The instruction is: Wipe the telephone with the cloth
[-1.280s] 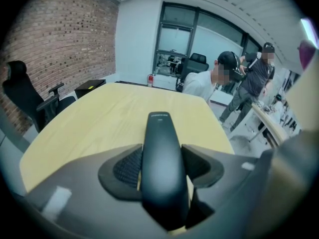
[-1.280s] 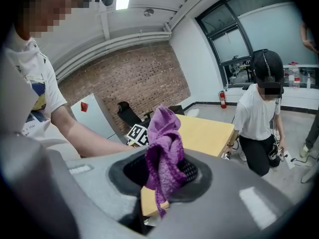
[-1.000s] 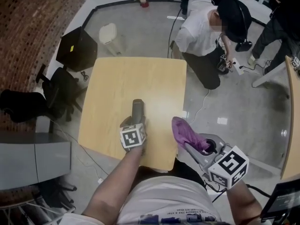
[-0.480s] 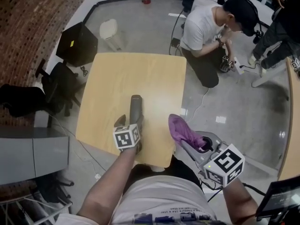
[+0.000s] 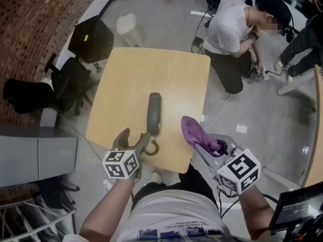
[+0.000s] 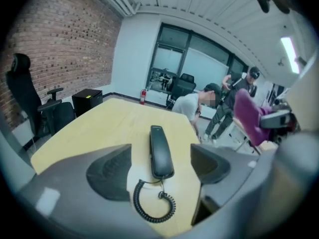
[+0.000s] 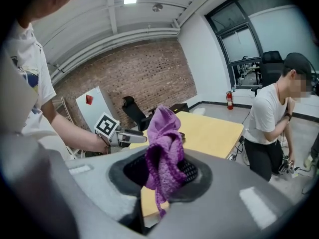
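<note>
A black telephone handset (image 5: 154,113) lies flat on the wooden table (image 5: 131,74), and its coiled cord (image 5: 151,147) curls toward the near edge. My left gripper (image 5: 133,140) stands open just short of the handset's near end, touching nothing. In the left gripper view the handset (image 6: 160,151) and cord (image 6: 152,205) lie ahead between the wide jaws. My right gripper (image 5: 214,147) hovers off the table's near right corner, shut on a purple cloth (image 5: 197,134) that sticks up from its jaws. The right gripper view shows the cloth (image 7: 164,143) bunched between the pads.
A person (image 5: 237,29) crouches on the floor beyond the table's far right corner. A black office chair (image 5: 70,89) and a black box (image 5: 91,37) stand left of the table. A white bin (image 5: 126,23) is behind it, and a grey cabinet (image 5: 35,155) stands at the left.
My left gripper has let go of the handset, opened and drawn back toward the near edge. The handset now lies on the table. The right gripper with the cloth has hardly moved.
</note>
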